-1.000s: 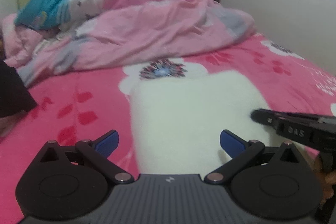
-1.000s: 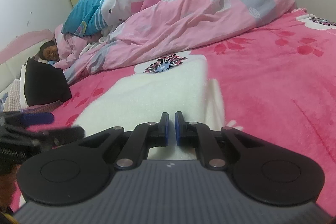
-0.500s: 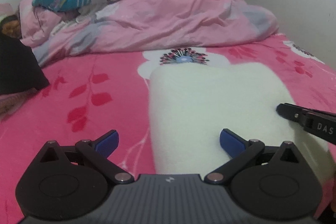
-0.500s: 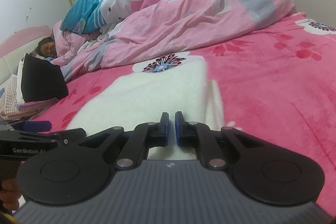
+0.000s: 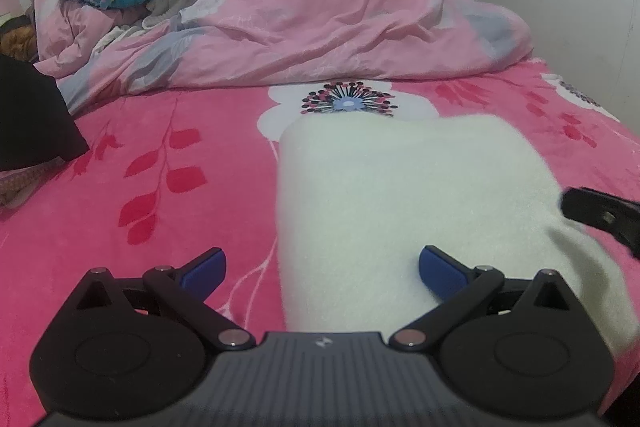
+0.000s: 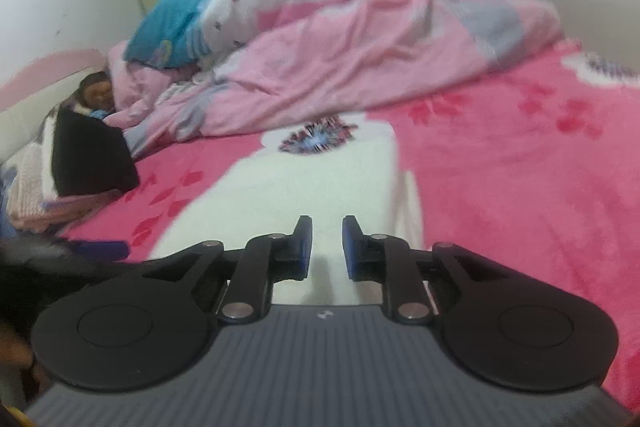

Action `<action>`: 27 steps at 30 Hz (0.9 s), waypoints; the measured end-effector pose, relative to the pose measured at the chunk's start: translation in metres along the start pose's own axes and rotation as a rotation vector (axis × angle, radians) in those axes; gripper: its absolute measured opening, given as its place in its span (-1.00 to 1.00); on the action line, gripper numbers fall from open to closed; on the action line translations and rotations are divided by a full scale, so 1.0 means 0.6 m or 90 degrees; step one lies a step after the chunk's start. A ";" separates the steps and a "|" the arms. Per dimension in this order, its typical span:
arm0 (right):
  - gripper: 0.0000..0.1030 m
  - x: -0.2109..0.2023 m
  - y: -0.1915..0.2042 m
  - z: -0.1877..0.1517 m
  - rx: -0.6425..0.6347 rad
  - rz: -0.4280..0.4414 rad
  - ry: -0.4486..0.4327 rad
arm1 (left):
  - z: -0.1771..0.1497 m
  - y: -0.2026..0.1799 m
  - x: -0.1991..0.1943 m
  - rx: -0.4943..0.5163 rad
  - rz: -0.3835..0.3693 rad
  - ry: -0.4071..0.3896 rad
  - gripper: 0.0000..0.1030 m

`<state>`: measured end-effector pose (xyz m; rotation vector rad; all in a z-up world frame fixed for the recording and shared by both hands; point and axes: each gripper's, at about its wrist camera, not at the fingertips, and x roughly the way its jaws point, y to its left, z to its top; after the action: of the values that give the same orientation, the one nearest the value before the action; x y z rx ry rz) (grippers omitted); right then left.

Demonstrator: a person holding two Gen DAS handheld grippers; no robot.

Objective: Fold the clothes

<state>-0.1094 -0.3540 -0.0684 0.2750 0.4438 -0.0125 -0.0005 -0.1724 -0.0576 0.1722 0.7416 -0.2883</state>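
I have the white fleece garment (image 5: 384, 211) lying folded on the pink bedsheet (image 5: 168, 155), just in front of its printed flower (image 5: 348, 103). My right gripper (image 6: 327, 247) has just been opening and holds nothing, its jaws a narrow gap apart over the garment's near edge; my left gripper (image 5: 322, 269) gapes wide and empty above it. My worry is that the freed top layer springs back, or a pad snags the pile and drags the fold askew.

I see open pink bedsheet (image 5: 168, 211) left of the folded white garment (image 5: 392, 203), clear for a pass. The heaped pink duvet (image 5: 320, 39) blocks the far side; a black cushion (image 6: 92, 155) crowds the left edge.
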 end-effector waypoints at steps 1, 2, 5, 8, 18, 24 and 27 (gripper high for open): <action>-0.69 -0.004 0.005 -0.005 -0.016 0.009 0.005 | 0.002 -0.002 0.001 0.000 0.002 0.003 1.00; -0.66 -0.006 0.011 -0.011 -0.032 0.018 0.012 | 0.004 -0.003 0.002 0.000 0.004 0.007 1.00; -0.64 0.007 0.022 -0.041 -0.088 0.011 0.056 | 0.008 -0.006 0.006 -0.009 0.002 0.018 1.00; -0.62 -0.003 0.037 -0.032 -0.105 -0.012 0.058 | 0.010 -0.004 0.009 -0.024 0.000 0.026 1.00; -0.35 -0.013 0.065 -0.062 -0.150 -0.035 0.071 | 0.009 0.006 0.012 -0.042 -0.017 0.037 1.00; -0.33 -0.017 0.068 -0.073 -0.141 -0.046 0.070 | 0.006 0.006 0.011 -0.045 -0.021 0.039 1.00; -0.32 -0.015 0.072 -0.078 -0.142 -0.051 0.067 | 0.005 0.007 0.011 -0.044 -0.022 0.038 1.00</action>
<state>-0.1345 -0.3005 -0.0938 0.0377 0.5561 -0.0269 0.0075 -0.1707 -0.0597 0.1034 0.8133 -0.2904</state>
